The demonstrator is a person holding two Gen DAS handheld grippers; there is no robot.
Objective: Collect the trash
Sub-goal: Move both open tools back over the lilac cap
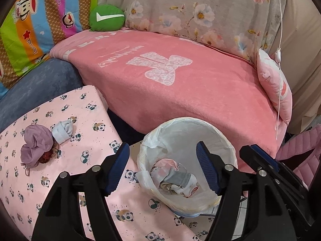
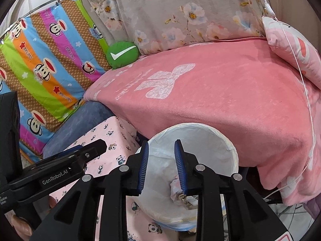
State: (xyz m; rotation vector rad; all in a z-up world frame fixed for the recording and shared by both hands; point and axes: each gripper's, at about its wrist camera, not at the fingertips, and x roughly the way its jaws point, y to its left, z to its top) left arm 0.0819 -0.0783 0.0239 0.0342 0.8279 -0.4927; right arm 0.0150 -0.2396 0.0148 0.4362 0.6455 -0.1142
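Crumpled trash point(image 1: 174, 177) lies inside the lined wastebasket point(image 1: 224, 138) beside the panda-print cushion point(image 1: 84, 120). Left gripper point(image 1: 162, 168) gapes wide and empty; right gripper point(image 2: 161, 166) hovers over the basket, parted, holding nothing.

"GenRobot.AI" on left gripper point(image 2: 94, 147); "Paul Frank" on striped quilt point(image 2: 50, 64).

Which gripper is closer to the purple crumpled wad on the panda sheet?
Left. The left gripper hangs open right of the purple wad; the right gripper sits farther right, above the bin.
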